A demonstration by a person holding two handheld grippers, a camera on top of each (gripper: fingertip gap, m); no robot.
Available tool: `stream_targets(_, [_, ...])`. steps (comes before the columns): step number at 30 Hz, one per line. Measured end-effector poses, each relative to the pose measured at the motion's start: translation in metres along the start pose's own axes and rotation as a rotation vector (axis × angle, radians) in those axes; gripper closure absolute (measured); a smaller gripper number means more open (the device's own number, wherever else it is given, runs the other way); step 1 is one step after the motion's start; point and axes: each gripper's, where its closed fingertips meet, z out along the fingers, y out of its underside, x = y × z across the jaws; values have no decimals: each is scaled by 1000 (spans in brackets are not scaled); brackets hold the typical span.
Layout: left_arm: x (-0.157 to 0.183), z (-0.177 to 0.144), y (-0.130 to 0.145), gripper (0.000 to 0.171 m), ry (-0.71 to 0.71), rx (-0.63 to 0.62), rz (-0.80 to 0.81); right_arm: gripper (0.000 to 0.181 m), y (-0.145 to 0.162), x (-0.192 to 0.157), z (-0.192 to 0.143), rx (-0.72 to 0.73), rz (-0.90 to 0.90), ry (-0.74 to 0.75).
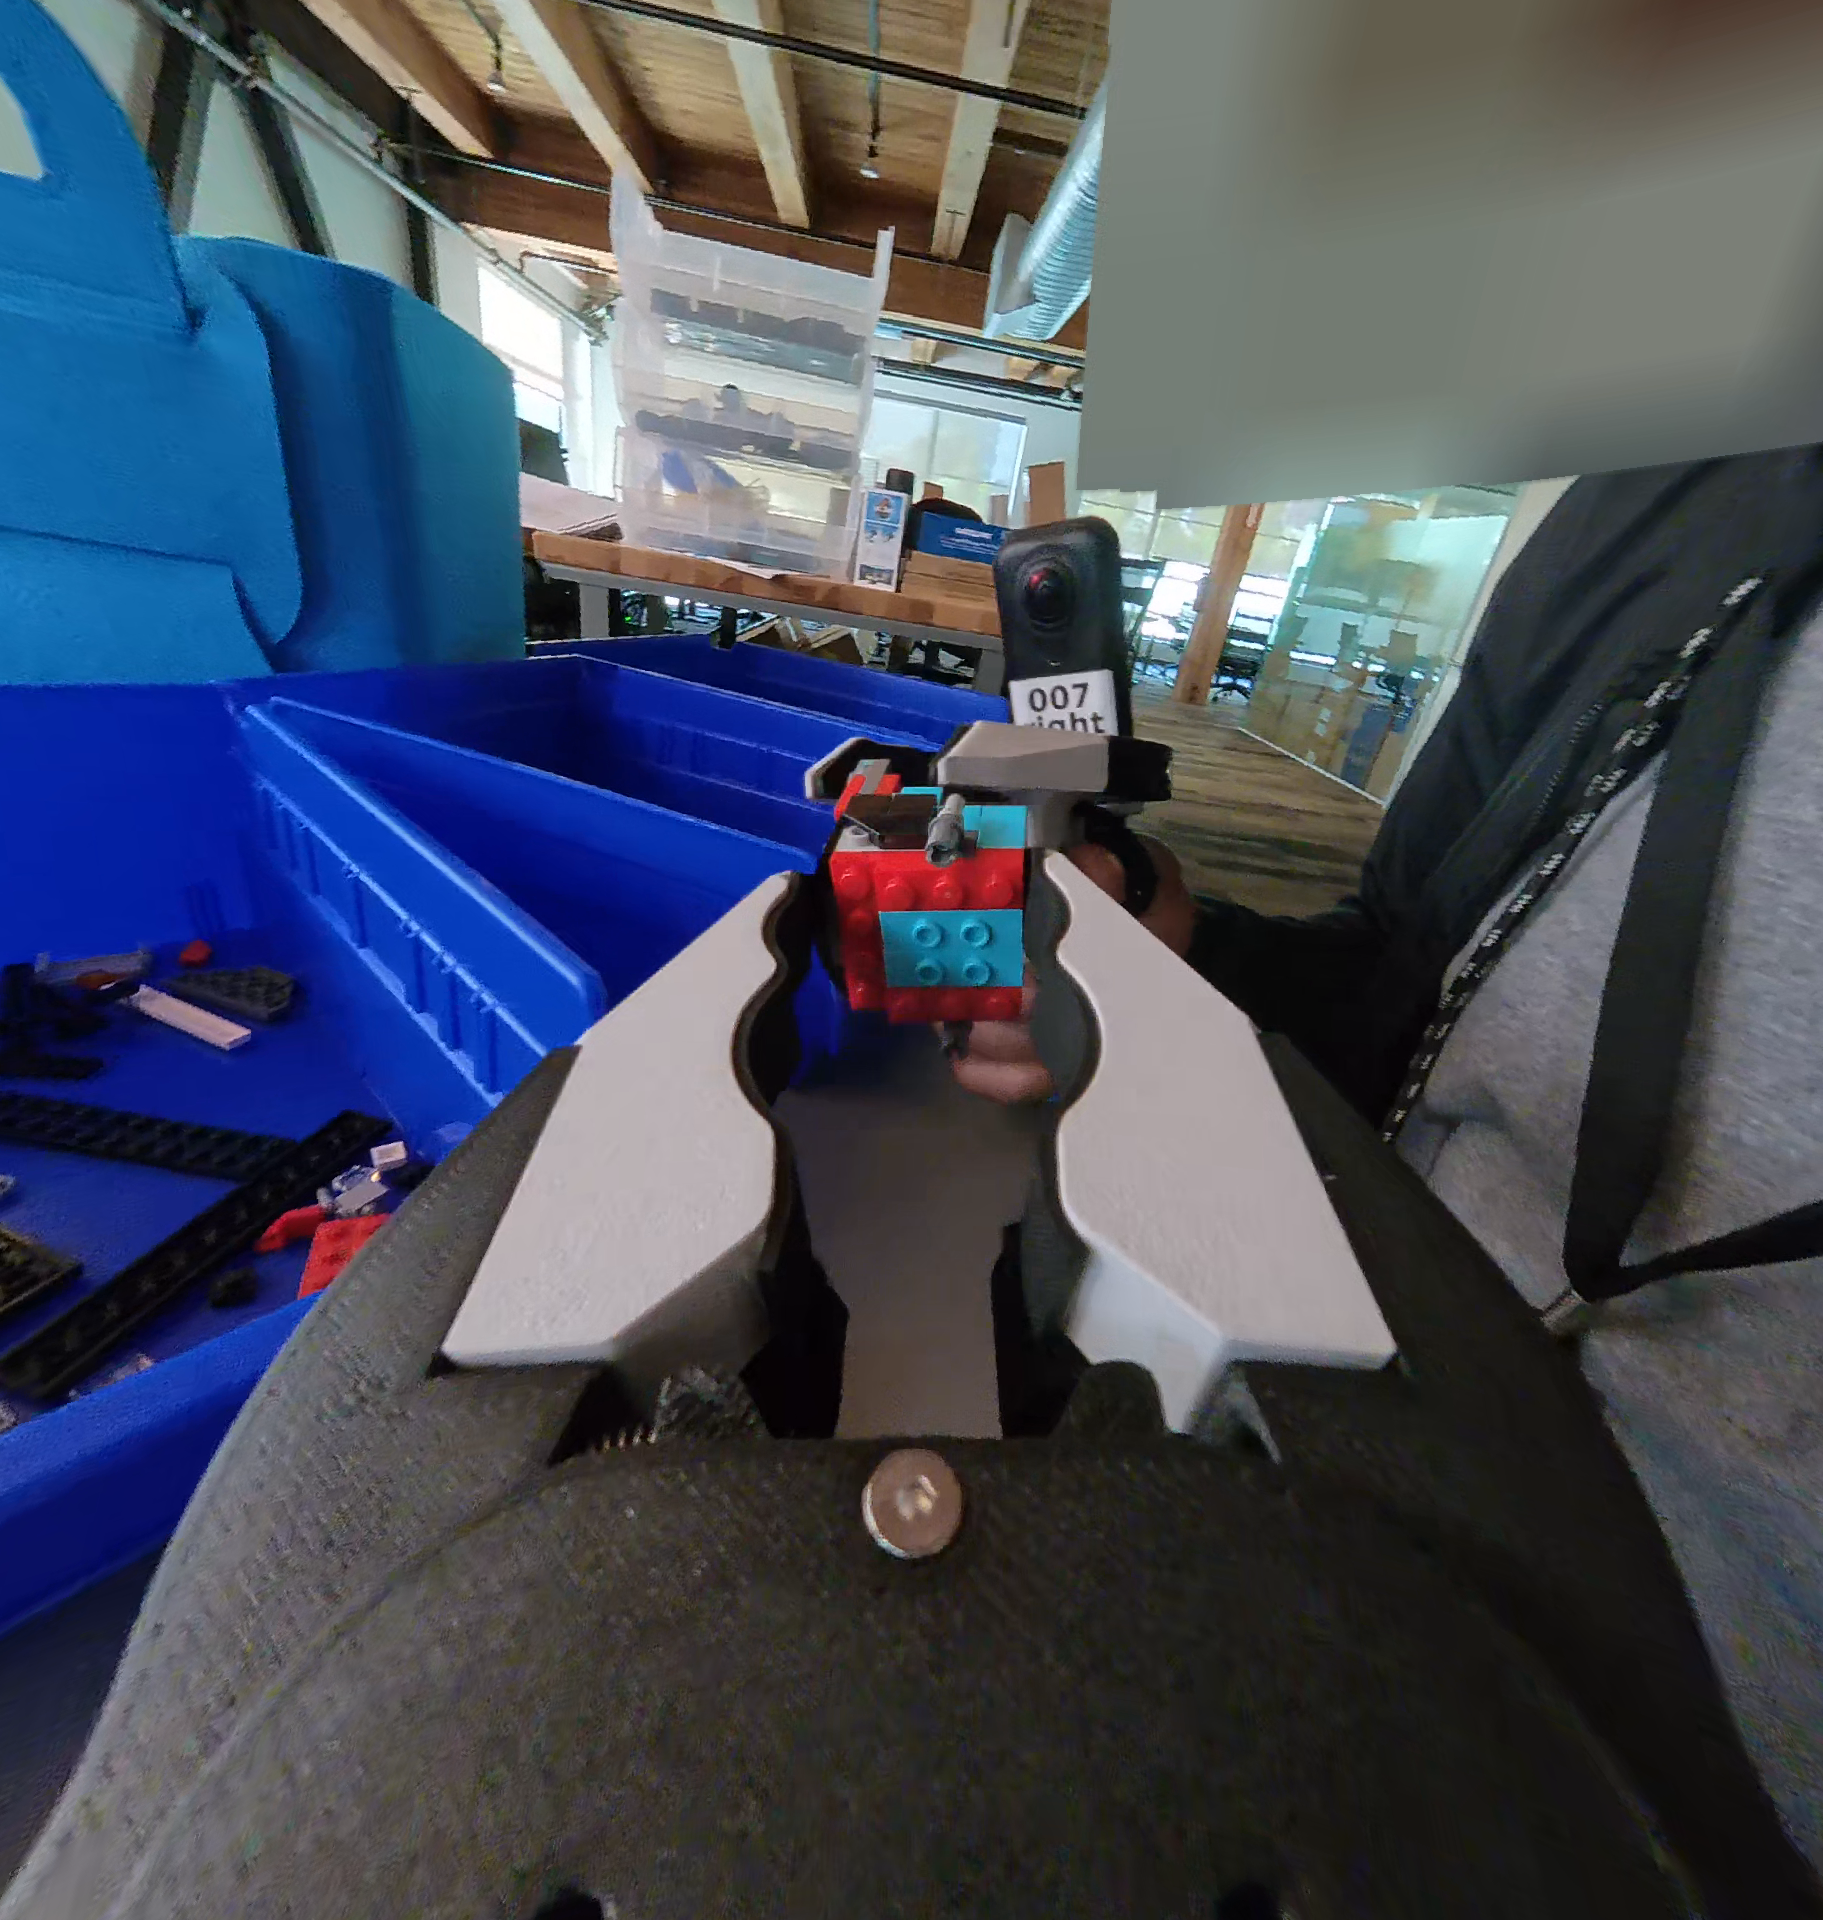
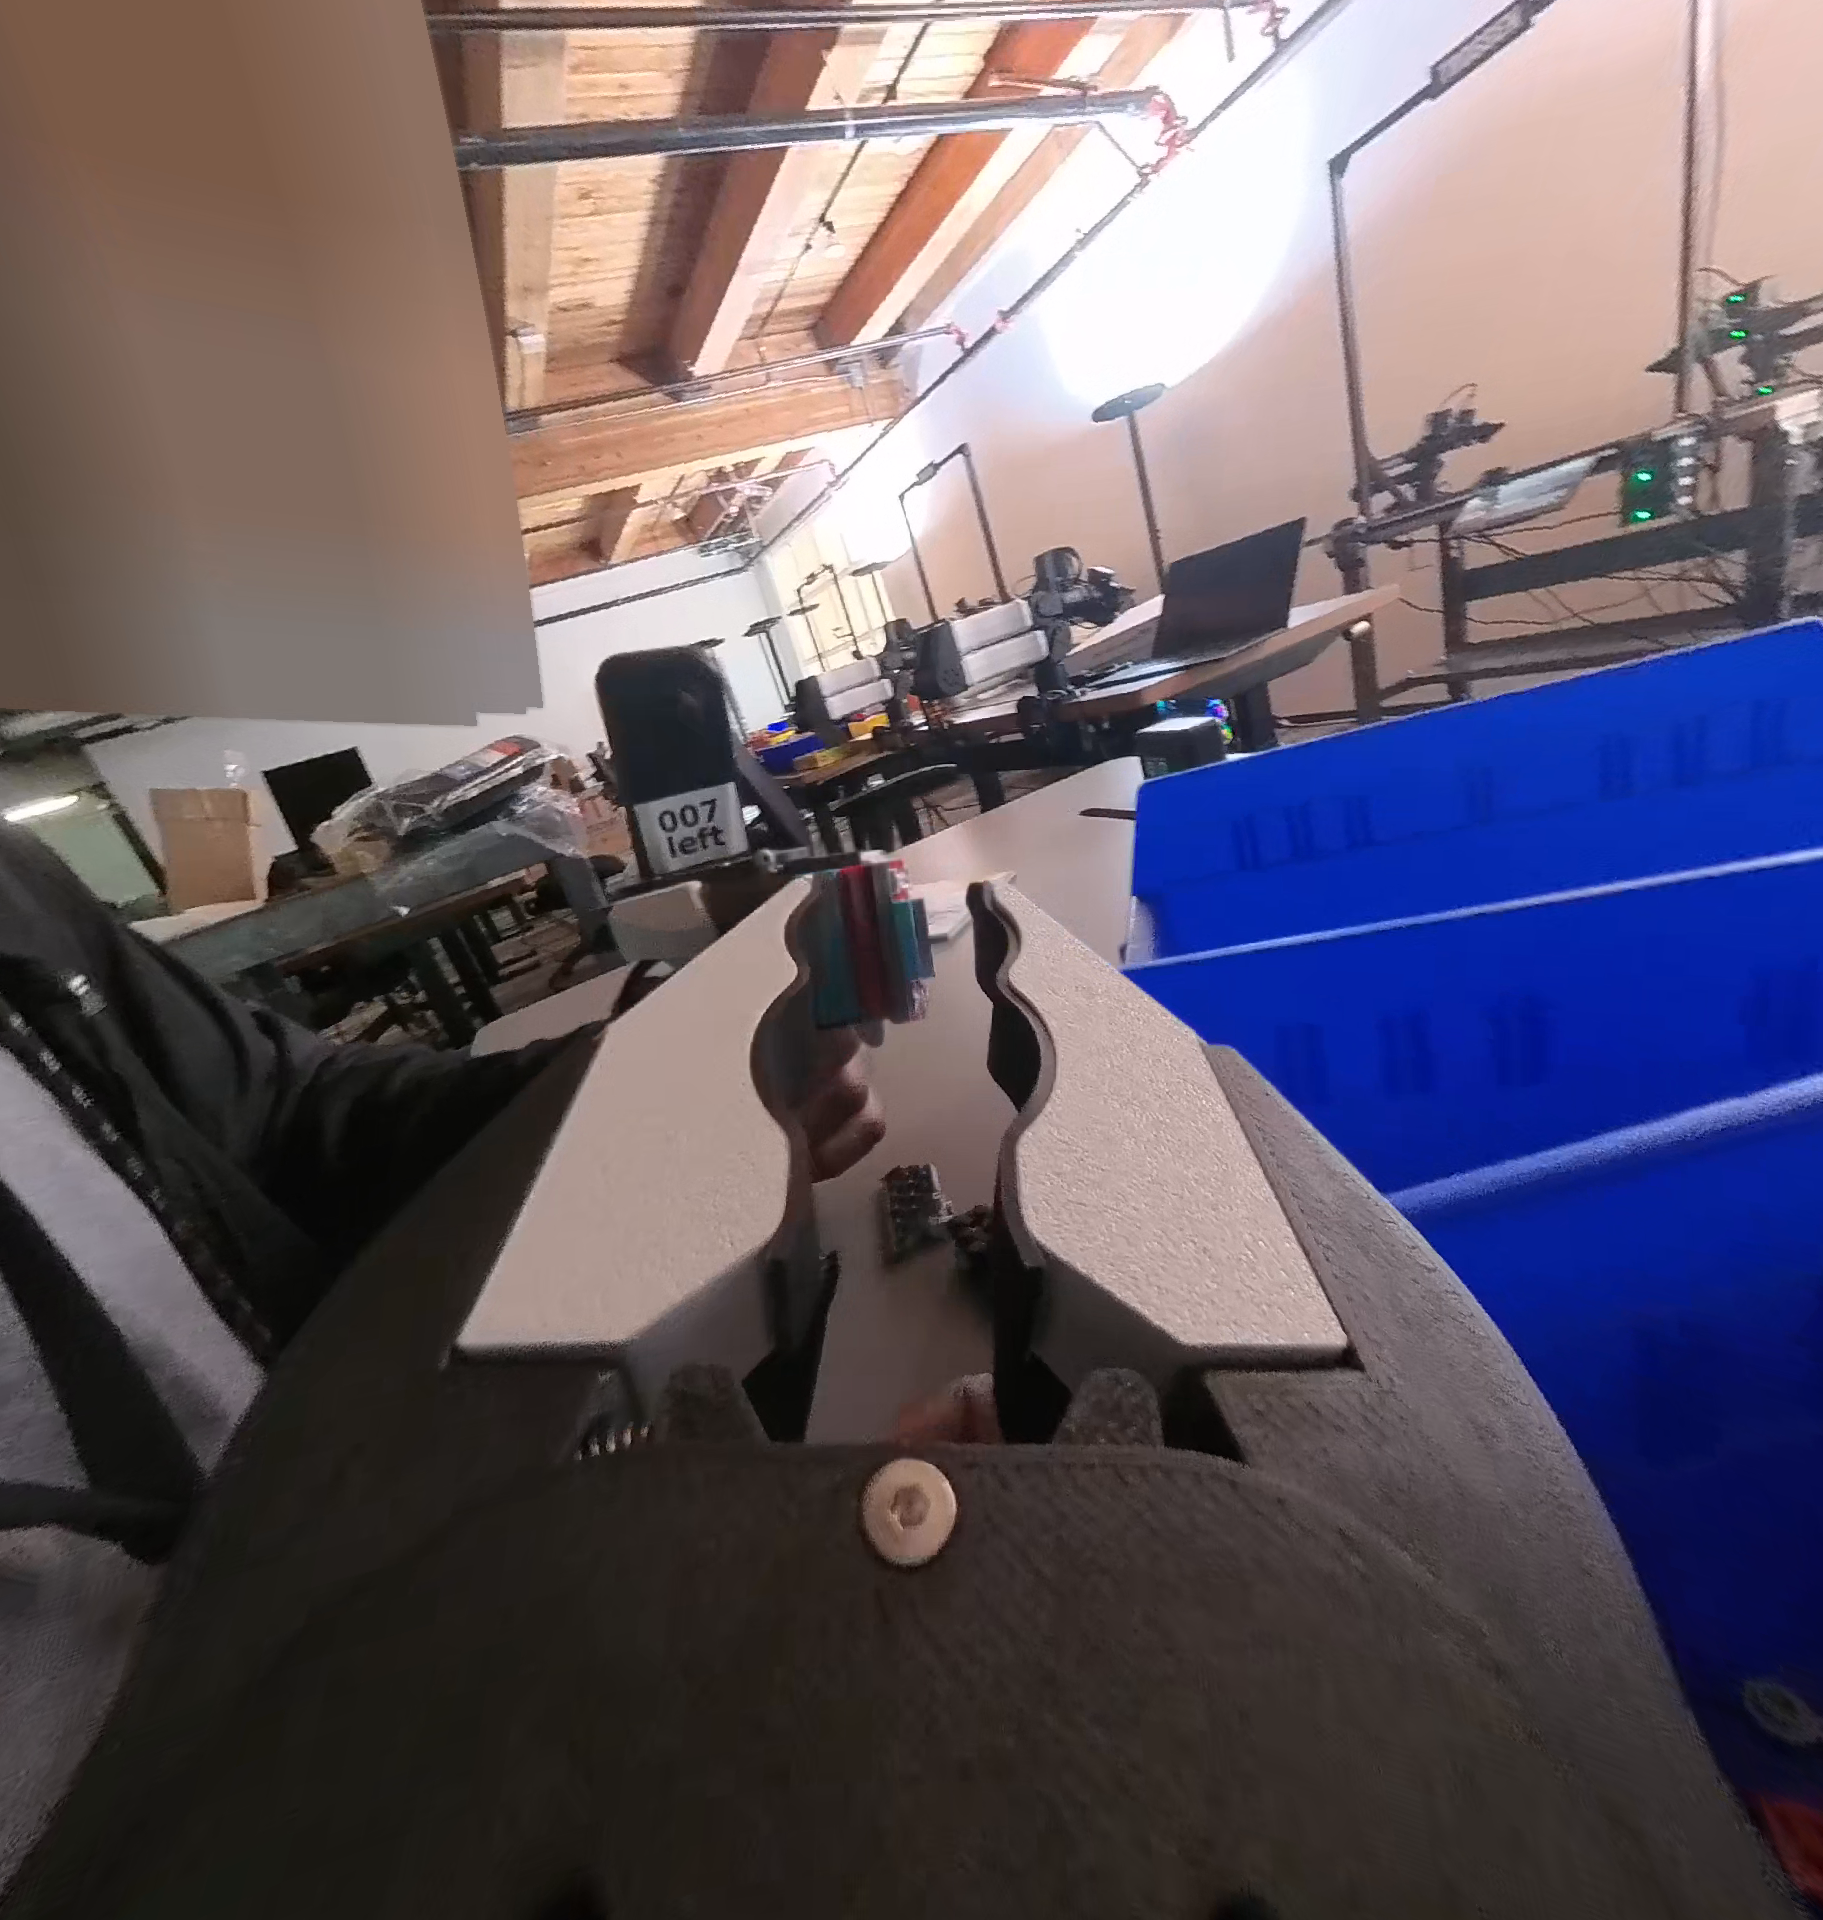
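A small brick assembly (image 1: 948, 951) of red and teal plates, with a grey pin on top, sits between my left gripper's (image 1: 922, 914) grey fingertips, which close on its sides and hold it in the air. My right gripper (image 1: 948, 774) faces it from the far side, its fingers at the assembly's upper edge. In the right wrist view the assembly (image 2: 865, 961) shows edge-on. It lies against one finger of my right gripper (image 2: 891, 935), with a gap to the other finger. The left gripper's camera (image 2: 668, 769) stands behind it.
Blue bins (image 1: 387, 935) stand to the left; the nearest holds loose black plates (image 1: 159, 1257) and red pieces (image 1: 330, 1242). In the right wrist view the bins (image 2: 1561, 935) are on the right and small pieces (image 2: 912, 1210) lie on the table (image 2: 1042, 831). A person's torso is close by. The grippers are tip to tip, or close to it.
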Motion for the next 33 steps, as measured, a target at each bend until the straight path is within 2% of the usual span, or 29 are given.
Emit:
stream_targets(9, [20, 0, 1, 129, 97, 1, 95, 155, 9, -26, -2, -70, -85, -150])
stream_targets(17, [30, -1, 1, 129, 156, 10, 114, 167, 16, -35, -3, -99, -195, -176])
stream_targets(21, [28, 0, 3, 127, 162, 3, 49, 167, 15, -32, -5, -98, -332, -134])
stream_targets(27, [28, 2, 7, 104, 228, -25, -159, 166, 20, -32, -7, -114, -618, -69])
stream_targets(33, [28, 0, 1, 103, 306, 1, -378, 166, 19, -43, -8, -68, -738, -79])
